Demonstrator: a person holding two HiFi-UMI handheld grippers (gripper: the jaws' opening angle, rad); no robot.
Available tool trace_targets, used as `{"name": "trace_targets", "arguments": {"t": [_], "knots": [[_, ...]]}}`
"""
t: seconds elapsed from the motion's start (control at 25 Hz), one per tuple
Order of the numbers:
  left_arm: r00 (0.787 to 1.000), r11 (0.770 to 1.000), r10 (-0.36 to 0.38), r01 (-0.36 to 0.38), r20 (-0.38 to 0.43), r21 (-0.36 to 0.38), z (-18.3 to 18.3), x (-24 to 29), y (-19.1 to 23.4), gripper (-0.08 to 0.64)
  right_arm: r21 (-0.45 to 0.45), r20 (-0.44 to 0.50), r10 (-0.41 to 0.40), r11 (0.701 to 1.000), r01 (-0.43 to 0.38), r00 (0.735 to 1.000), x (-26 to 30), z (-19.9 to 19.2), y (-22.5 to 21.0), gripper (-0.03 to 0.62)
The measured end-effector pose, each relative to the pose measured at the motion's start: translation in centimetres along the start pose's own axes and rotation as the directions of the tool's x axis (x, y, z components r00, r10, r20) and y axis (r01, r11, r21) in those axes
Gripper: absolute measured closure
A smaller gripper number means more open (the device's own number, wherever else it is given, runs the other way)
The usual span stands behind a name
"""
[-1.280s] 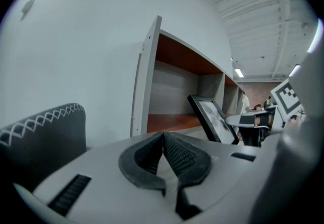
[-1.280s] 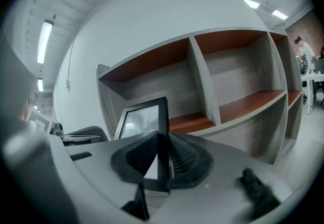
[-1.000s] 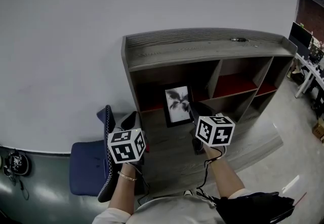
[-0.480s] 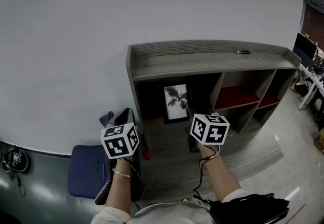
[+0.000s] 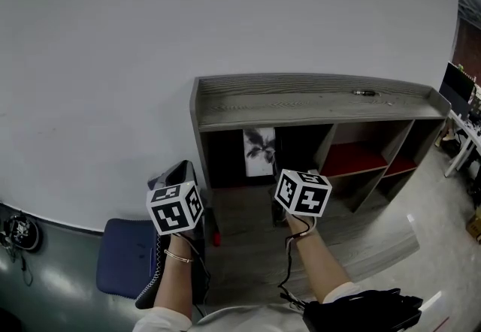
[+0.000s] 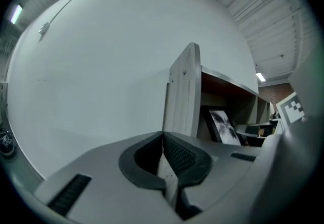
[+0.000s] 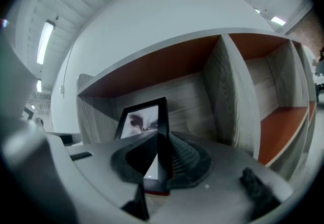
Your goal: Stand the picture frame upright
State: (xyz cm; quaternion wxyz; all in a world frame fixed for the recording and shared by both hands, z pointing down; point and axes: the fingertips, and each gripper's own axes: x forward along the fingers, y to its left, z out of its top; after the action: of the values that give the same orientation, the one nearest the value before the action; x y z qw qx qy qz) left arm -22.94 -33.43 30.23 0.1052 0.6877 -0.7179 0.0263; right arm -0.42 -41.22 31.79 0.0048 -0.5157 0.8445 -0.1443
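The frame (image 5: 260, 151) stands upright at the far side of the shelf's (image 5: 316, 94) left compartment, apart from the left tool (image 6: 163, 139) and right tool (image 7: 161, 142), both closed on nothing, so the standing step looks finished and next calls only for backing clear.

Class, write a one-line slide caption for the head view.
Picture frame upright in the shelf unit's left compartment; left claw and right claw held clear of it.
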Motion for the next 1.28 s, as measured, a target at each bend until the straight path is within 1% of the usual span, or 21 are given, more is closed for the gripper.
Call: {"name": "trace_targets", "arguments": {"t": [0.24,0.4,0.6,0.76,1.04,1.28], "knots": [[1.0,0.999,0.029,-0.029,0.002,-0.015,0.3,0.7,1.0,0.545,-0.009,-0.015,0.003,1.0,-0.004,1.0,1.9,-0.3,0.3,0.511],[0.999,0.999,0.035,-0.035,0.004,-0.013,0.4,1.3,1.2,0.545,-0.001,-0.018,0.004,1.0,-0.004,1.0,3.0,-0.5,0.1,0.511],[0.999,0.999,0.043,-0.043,-0.013,-0.015,-0.1,2.2,1.5,0.545,-0.005,-0.017,-0.002,1.0,0.002,1.0,4.4,-0.3,-0.2,0.511],[0.998,0.998,0.054,-0.055,-0.026,-0.014,-0.5,2.8,1.9,0.545,-0.007,-0.01,0.007,1.0,-0.007,1.0,5.5,-0.1,0.2,0.511],[0.998,0.999,0.053,-0.054,-0.042,-0.011,-0.8,3.4,1.8,0.545,-0.012,-0.021,0.019,1.0,-0.019,1.0,7.1,-0.5,0.5,0.511],[0.998,0.999,0.049,-0.049,-0.037,-0.02,-0.6,3.5,1.9,0.545,-0.016,-0.032,0.02,1.0,-0.02,0.999,7.9,-0.9,0.5,0.511]]}}
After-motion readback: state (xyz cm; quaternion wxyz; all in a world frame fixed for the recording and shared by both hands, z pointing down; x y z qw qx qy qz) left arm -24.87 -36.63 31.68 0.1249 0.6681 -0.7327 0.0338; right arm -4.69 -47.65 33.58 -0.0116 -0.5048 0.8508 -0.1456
